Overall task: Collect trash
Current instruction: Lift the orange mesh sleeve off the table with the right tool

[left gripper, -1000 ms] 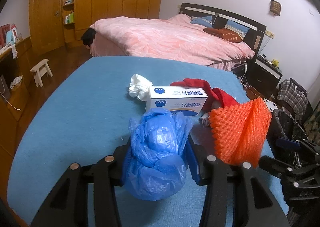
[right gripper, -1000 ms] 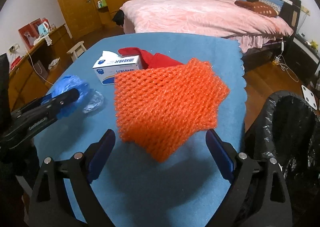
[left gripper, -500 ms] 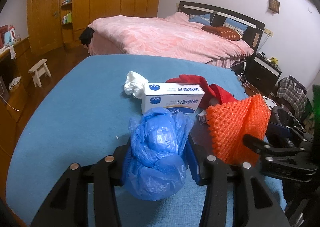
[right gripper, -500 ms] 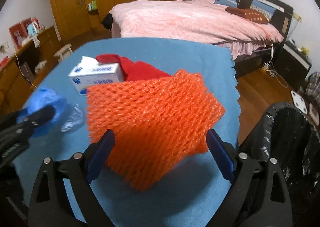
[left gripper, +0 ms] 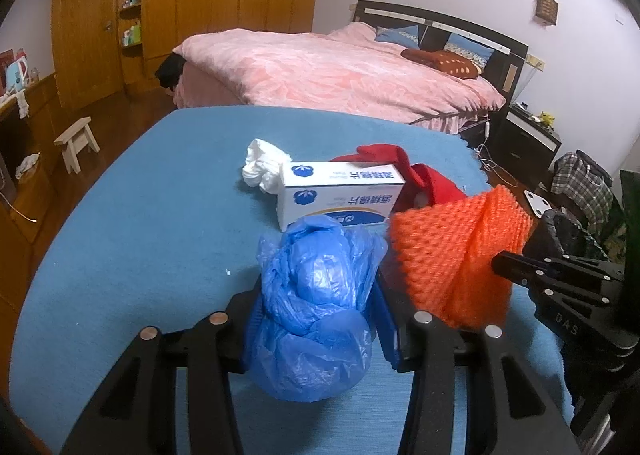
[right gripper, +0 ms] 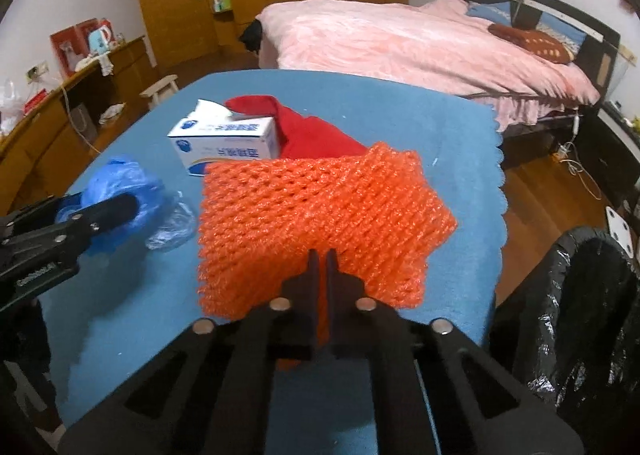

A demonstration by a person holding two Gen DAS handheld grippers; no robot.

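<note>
A crumpled blue plastic bag point(left gripper: 316, 307) fills the gap between the fingers of my left gripper point(left gripper: 318, 309), which is shut on it just above the blue tablecloth point(left gripper: 152, 239). In the right wrist view the same blue plastic bag point(right gripper: 116, 195) and left gripper point(right gripper: 100, 215) sit at the left. An orange foam net point(right gripper: 316, 223) stands on the cloth in front of my right gripper point(right gripper: 322, 259), whose jaws are pinched together on the net's near edge. The orange foam net point(left gripper: 452, 251) shows at the right in the left wrist view, with the right gripper point(left gripper: 500, 259) gripping it.
A white and blue tissue box point(right gripper: 228, 143) and a red cloth point(right gripper: 316, 135) lie behind the net. A black bin bag point(right gripper: 568, 319) hangs open off the table's right edge. Crumpled white tissue point(left gripper: 262, 167) lies by the box. A pink bed point(left gripper: 340, 71) stands beyond.
My right gripper's jaws, wide apart half a second ago, have closed on the near edge of the orange net. The left gripper and blue bag have not moved.
</note>
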